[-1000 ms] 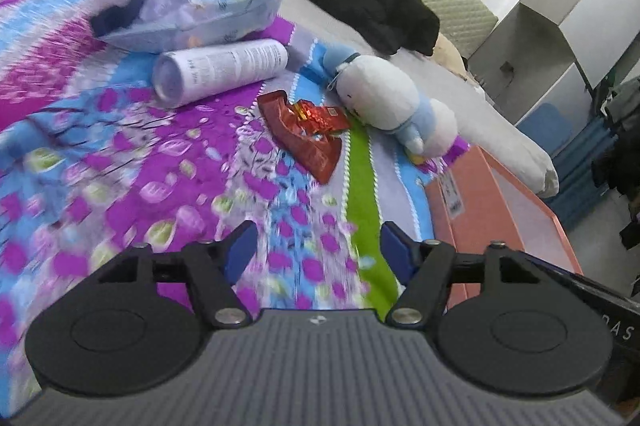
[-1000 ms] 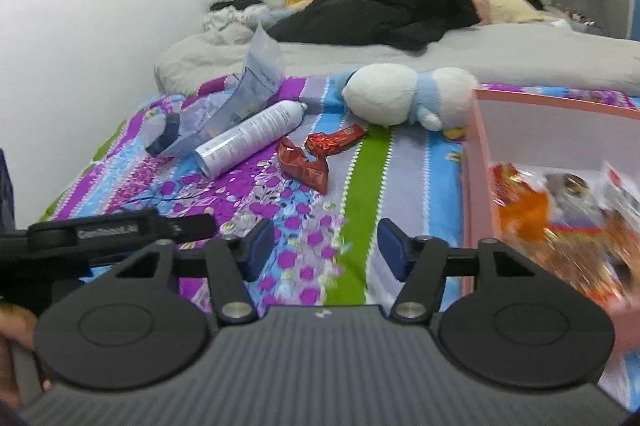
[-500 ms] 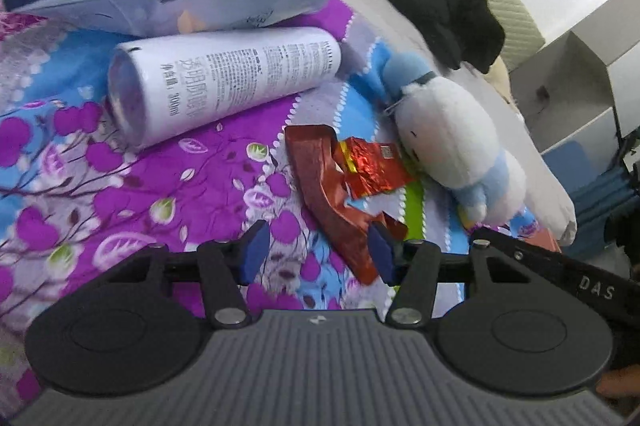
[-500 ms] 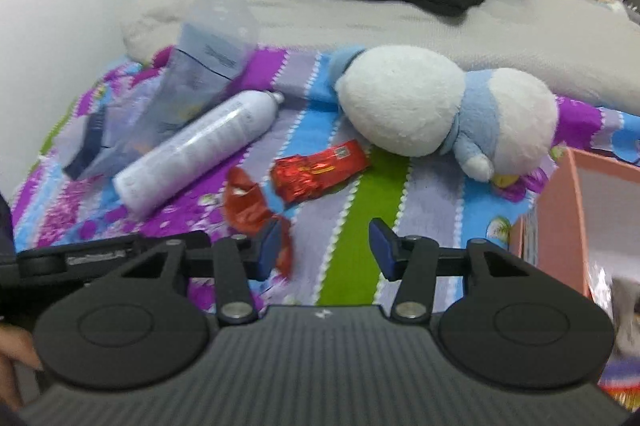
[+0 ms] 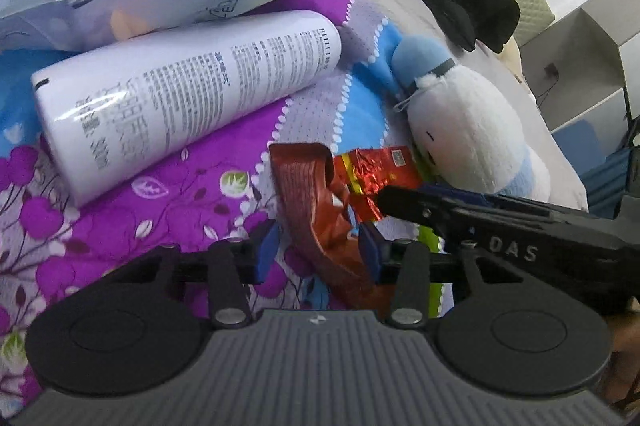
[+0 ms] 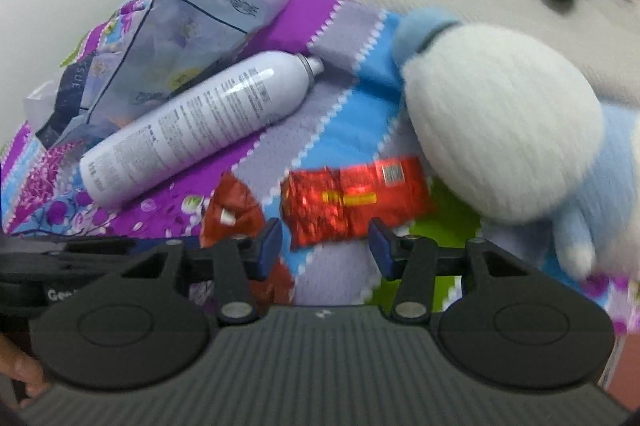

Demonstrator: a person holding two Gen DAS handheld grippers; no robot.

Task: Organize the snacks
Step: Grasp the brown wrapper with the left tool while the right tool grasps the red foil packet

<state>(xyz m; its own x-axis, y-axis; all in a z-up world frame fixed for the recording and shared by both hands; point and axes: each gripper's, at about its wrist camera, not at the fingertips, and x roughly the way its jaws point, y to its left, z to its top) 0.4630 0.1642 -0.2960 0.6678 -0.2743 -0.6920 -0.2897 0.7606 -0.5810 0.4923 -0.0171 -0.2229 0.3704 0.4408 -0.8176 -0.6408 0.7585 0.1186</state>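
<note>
A bed spread with a quilt of purple flowers and blue, lilac and green stripes (image 5: 224, 142) carries everything here. Nearest, the left tongs (image 5: 318, 250) stand wide with their blue pads on either side of a dark red crinkled snack wrapper (image 5: 316, 202), not yet closed on it. The right tongs (image 6: 326, 244) are also spread wide, hovering just before a bright red foil snack packet (image 6: 352, 198) that lies beside the dark wrapper. Beyond these lies a white spray can (image 6: 200, 126) on its side, a pale blue tissue pack (image 6: 192, 38) behind it, and a white-and-blue plush toy (image 6: 504, 142) to the right.
</note>
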